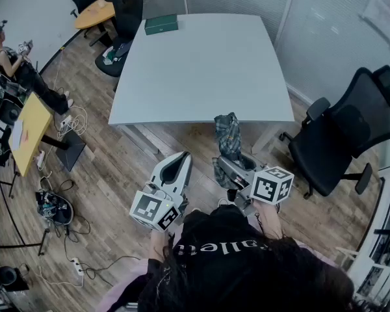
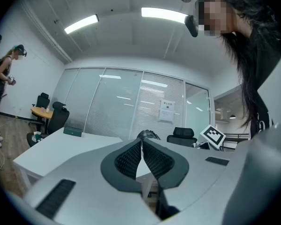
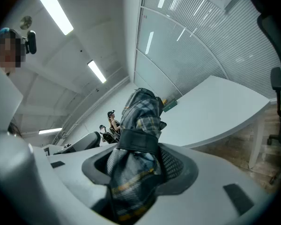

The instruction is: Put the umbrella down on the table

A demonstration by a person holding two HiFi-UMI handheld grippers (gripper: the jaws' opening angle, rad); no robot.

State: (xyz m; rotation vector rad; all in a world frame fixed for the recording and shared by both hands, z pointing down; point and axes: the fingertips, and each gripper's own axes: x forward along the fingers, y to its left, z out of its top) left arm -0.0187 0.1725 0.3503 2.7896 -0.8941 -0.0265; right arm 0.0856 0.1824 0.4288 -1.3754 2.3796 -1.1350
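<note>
A folded plaid umbrella (image 1: 228,137) with a dark strap sticks out of my right gripper (image 1: 232,168), which is shut on it just short of the white table's (image 1: 201,70) near edge. In the right gripper view the umbrella (image 3: 136,125) fills the space between the jaws, its top pointing toward the table (image 3: 215,111). My left gripper (image 1: 177,166) hangs beside it to the left, over the wooden floor, shut with nothing in it; its pads (image 2: 131,156) meet in the left gripper view, where the umbrella's tip (image 2: 148,134) shows beyond them.
A green box (image 1: 161,24) lies at the table's far left corner. A black office chair (image 1: 351,132) stands to the right, another chair and a round table (image 1: 101,10) at the far left. A person (image 1: 19,67) stands by a yellow desk; cables lie on the floor.
</note>
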